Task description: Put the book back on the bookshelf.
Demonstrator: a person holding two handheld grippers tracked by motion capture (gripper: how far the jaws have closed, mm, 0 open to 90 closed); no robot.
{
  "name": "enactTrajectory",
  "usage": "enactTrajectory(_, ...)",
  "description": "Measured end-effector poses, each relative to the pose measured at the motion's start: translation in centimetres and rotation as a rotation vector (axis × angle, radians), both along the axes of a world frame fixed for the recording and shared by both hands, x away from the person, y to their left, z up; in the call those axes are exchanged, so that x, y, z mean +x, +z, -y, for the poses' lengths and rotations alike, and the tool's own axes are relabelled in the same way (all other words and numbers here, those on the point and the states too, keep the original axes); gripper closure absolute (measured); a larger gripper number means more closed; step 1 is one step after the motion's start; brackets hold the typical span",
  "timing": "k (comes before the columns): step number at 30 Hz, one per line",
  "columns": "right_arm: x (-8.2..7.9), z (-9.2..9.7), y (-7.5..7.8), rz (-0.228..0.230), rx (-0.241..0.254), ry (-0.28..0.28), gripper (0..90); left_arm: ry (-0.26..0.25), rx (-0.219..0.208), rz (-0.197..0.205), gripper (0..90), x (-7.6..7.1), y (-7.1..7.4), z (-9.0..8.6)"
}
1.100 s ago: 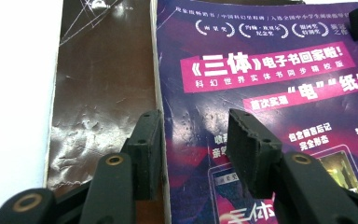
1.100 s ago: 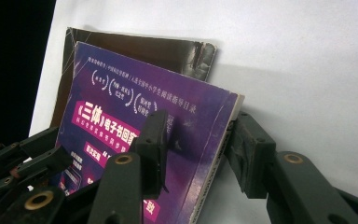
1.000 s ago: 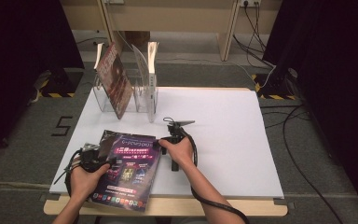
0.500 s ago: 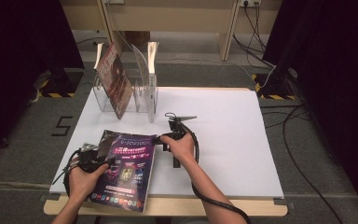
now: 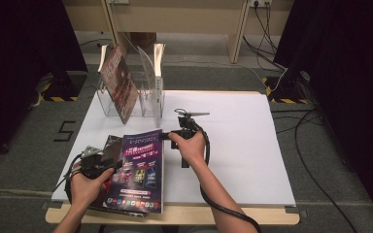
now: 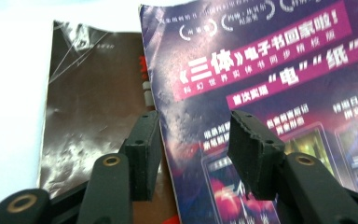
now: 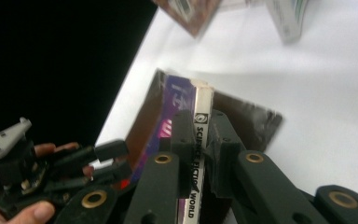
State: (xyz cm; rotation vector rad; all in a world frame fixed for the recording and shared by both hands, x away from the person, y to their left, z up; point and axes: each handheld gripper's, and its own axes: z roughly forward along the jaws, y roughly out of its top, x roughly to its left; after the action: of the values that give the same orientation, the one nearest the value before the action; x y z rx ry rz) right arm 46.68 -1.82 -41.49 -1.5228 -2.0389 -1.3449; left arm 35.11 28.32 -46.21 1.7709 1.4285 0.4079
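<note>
Purple magazine (image 5: 140,170): lying near the table's (image 5: 252,145) front-left corner, its bottom edge hanging just past the front edge, its spine side tipped up off the table by the right gripper.
Right gripper (image 5: 167,136): jaws have just been closing, and now they pinch the magazine's white spine (image 7: 200,140) between the pads at its far right corner; the lettered spine runs straight up between the two black jaws.
Left gripper (image 5: 117,165): at the magazine's left edge, jaws spread; one pad sits over the purple cover, the other (image 6: 142,154) over the dark one beside it, and there's a clear gap between them, nothing squeezed.
Dark magazine (image 5: 108,147): flat beneath the purple one, peeking out on its left side, glossy brown cover catching the light.
Clear rack (image 5: 148,99): standing at the table's back-left corner, one magazine (image 5: 119,82) leaning tilted in its left compartment, a thinner white-edged one (image 5: 159,73) upright on its right side.
</note>
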Motion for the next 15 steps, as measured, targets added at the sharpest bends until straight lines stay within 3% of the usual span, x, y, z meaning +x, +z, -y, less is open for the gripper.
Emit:
enactTrajectory(11,-1.3,-0.6,4.5,0.228,-0.066,-0.067,83.3,-0.023,-0.042,0.08,48.3,0.1,2.2,1.0)
enactTrajectory(15,-1.5,-1.1,5.6,0.281,-0.081,-0.085,83.3,-0.033,-0.06,0.114,45.3,0.4,3.4,1.6)
